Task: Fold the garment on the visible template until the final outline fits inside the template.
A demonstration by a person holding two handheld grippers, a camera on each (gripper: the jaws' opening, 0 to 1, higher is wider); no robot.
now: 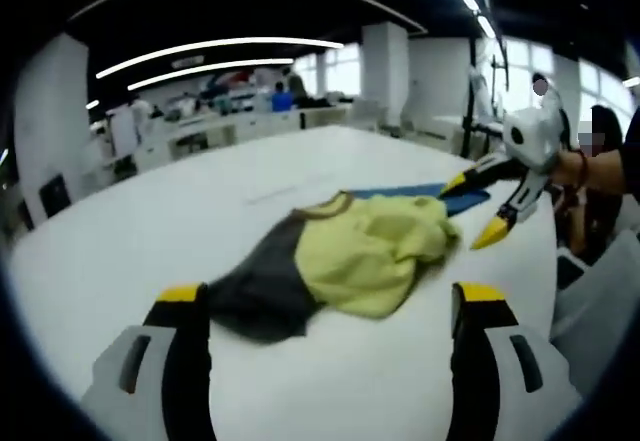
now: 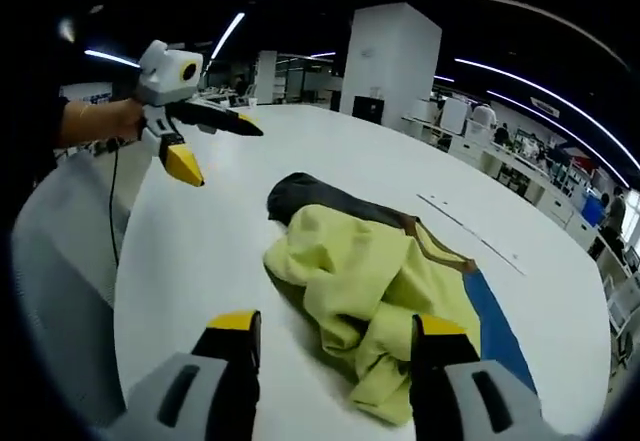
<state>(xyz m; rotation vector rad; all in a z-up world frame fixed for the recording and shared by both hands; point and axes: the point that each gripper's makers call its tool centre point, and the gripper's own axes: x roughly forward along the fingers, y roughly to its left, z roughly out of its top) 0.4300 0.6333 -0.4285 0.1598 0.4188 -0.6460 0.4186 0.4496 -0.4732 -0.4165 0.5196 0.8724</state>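
Yellow cloth: a crumpled garment (image 1: pixel 350 256) of yellow and dark grey fabric is seen bunched in a heap on the white table (image 1: pixel 200 211), partly covering a blue template (image 1: pixel 425 193) that shows at its 1 o'clock side in the left gripper view.

Garment place: in the right gripper view the garment (image 2: pixel 365 286) lies straight ahead of the jaws, with the template (image 2: pixel 500 326) exposed as a strip at 4 o'clock.

Left gripper (image 1: pixel 330 306): jaws are spread apart and nothing is held; the dark grey end lies just ahead between them.

Right gripper (image 2: pixel 330 331): jaws are parted and empty; a yellow fold lies against the right-hand jaw, though contact cannot be confirmed.

Handling: the fabric is judged soft, light and limp, likely to sag and drag when lifted; hems or corners would be the surest places to pinch, one per gripper, so it can be spread flat.

Edges: the table rim is near at 5 o'clock in the left gripper view.

Open room: bare tabletop lies beyond the garment at 11 o'clock, leaving space for spreading.
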